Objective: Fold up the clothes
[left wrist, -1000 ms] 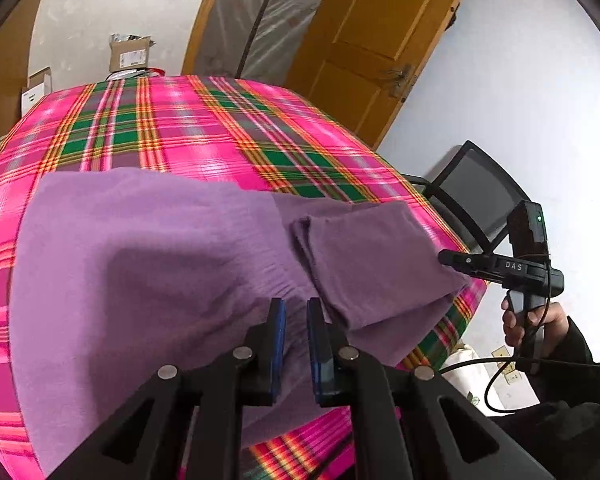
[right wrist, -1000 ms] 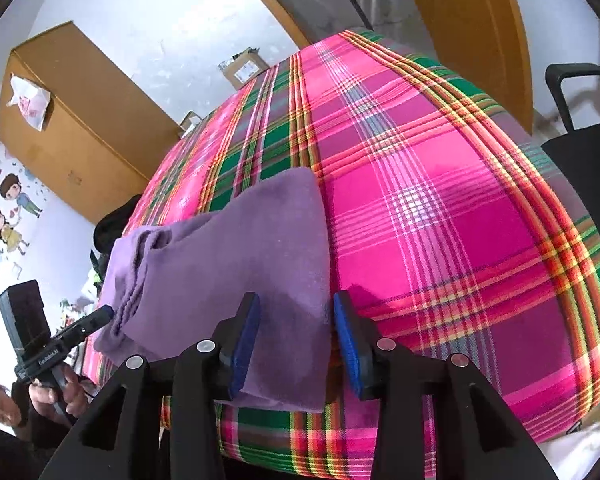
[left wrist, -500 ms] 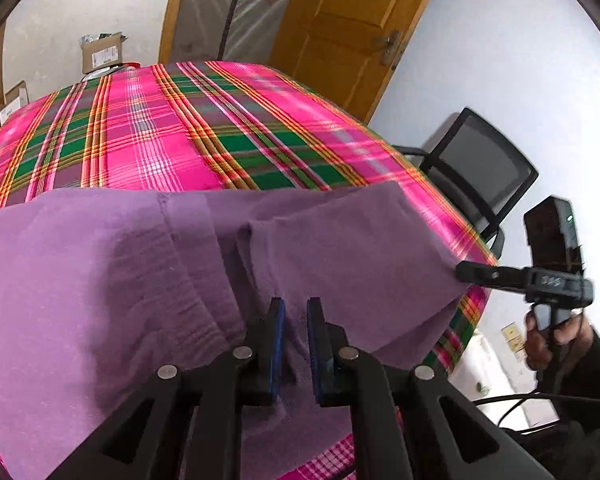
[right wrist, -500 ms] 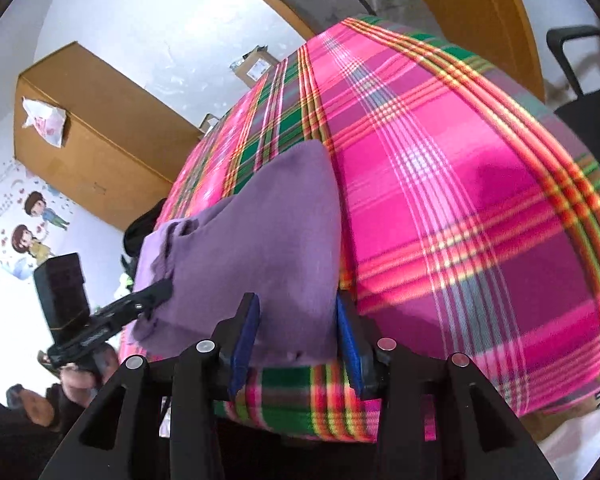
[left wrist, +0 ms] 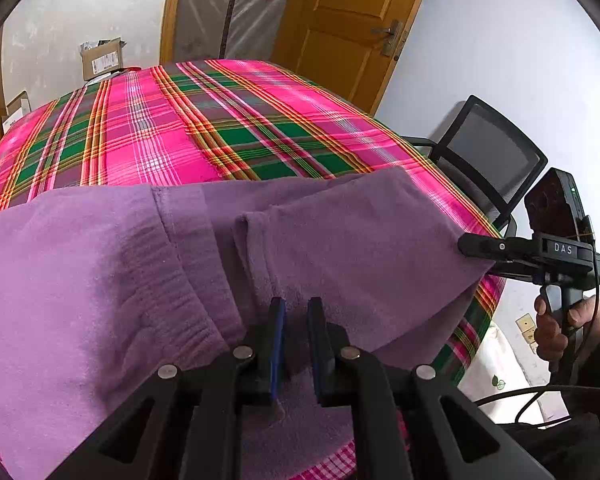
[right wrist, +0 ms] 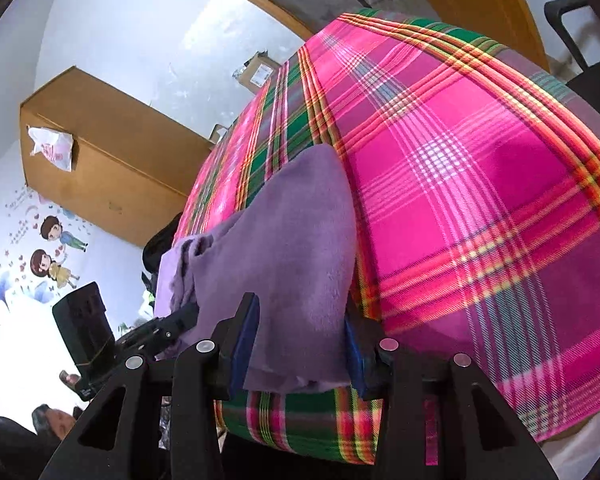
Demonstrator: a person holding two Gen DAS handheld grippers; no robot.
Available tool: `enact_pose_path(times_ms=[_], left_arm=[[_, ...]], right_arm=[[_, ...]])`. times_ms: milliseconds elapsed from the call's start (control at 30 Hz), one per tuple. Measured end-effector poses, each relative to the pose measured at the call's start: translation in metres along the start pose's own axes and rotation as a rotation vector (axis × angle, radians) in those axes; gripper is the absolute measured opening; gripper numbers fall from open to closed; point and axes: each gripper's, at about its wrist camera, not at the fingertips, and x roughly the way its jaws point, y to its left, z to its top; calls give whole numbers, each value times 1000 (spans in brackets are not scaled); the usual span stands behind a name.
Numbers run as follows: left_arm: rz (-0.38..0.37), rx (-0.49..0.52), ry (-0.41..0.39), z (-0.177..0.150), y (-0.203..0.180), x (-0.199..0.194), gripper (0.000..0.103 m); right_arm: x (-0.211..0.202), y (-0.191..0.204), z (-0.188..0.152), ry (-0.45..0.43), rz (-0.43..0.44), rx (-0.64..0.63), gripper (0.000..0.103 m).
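a: what changed?
b: the purple garment point(left wrist: 340, 240) got drawn toward the table's point(left wrist: 220, 128) near edge. left tongs point(left wrist: 296, 344) just eased wider, cloth between; right tongs point(right wrist: 300, 344) just opened wider around its corner.
a: meaning?
b: probably releasing; fold laid.

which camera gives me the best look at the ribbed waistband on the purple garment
The left wrist view. There the ribbed waistband of the purple garment lies spread just left of the left gripper, ridges clear. The right wrist view shows only a folded end of the garment between the right gripper's fingers; no ribbing is visible.
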Motion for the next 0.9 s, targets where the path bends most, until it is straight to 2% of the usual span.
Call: enact_pose_path(times_ms=[200, 433, 567, 767, 900], left_arm=[[-5, 1, -5, -1, 1, -1, 12], [-1, 3, -8, -1, 0, 0, 12], [-5, 4, -9, -1, 1, -2, 12], [-26, -16, -22, -2, 2, -9, 12], [-32, -22, -36, -2, 3, -17, 12]], right_arm=[[-3, 2, -4, 56, 19, -23, 42], [6, 10, -3, 45, -2, -31, 41], [12, 16, -1, 43, -35, -52, 27], [5, 24, 1, 6, -35, -65, 19], [-3, 45, 9, -33, -7, -113, 17]])
